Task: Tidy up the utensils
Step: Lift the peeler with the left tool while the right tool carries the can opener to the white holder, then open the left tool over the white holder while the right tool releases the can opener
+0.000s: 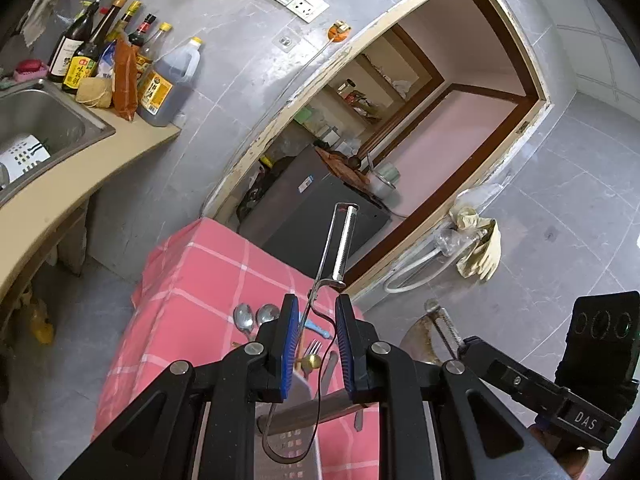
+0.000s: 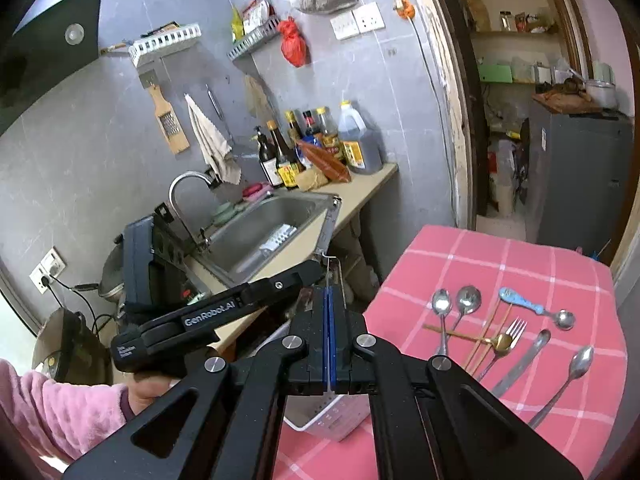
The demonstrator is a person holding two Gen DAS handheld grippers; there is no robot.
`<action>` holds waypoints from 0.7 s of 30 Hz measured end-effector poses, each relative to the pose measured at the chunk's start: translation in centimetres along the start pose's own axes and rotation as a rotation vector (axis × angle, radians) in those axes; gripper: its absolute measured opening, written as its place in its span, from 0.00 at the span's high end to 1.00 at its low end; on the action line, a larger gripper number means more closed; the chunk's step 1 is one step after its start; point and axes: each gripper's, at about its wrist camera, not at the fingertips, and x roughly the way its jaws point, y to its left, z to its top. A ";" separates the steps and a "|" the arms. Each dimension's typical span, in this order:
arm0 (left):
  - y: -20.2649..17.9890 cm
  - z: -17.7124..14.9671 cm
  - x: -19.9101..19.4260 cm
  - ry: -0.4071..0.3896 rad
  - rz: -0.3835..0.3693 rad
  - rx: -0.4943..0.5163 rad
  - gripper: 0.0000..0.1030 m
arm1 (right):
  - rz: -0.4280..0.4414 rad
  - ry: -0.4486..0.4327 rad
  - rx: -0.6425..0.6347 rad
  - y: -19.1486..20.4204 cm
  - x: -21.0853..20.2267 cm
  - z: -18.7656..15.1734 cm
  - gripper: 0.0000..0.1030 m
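Note:
My left gripper is shut on the wire handle of a steel peeler, whose blade sticks up past the blue pads. Under it a white perforated basket stands at the near edge of the pink checked cloth. Several utensils lie on the cloth: two spoons, a blue-handled spoon, a fork, a gold spoon, chopsticks, a knife and a long spoon. My right gripper is shut with nothing in it, left of the utensils and above the basket.
A steel sink with a white holder in it sits in the beige counter to the left. Sauce bottles stand at the counter's end. Beyond the table are a doorway and a grey cabinet. A pink sleeve shows at lower left.

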 end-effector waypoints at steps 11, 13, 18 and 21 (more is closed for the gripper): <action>1.3 -1.5 -0.3 0.041 0.036 -0.004 0.83 | 0.001 0.048 0.029 -0.7 1.7 -1.1 0.99; 1.4 -1.5 -0.6 0.034 0.032 -0.011 0.83 | -0.005 0.049 0.030 -0.7 1.7 -1.3 0.99; 1.3 -1.6 -1.2 0.035 0.036 -0.009 0.83 | -0.056 0.027 0.045 -1.1 1.0 -2.0 0.99; 0.4 -1.6 -1.7 0.030 0.072 0.037 0.81 | -0.112 -0.009 0.061 -1.6 -0.1 -2.8 0.97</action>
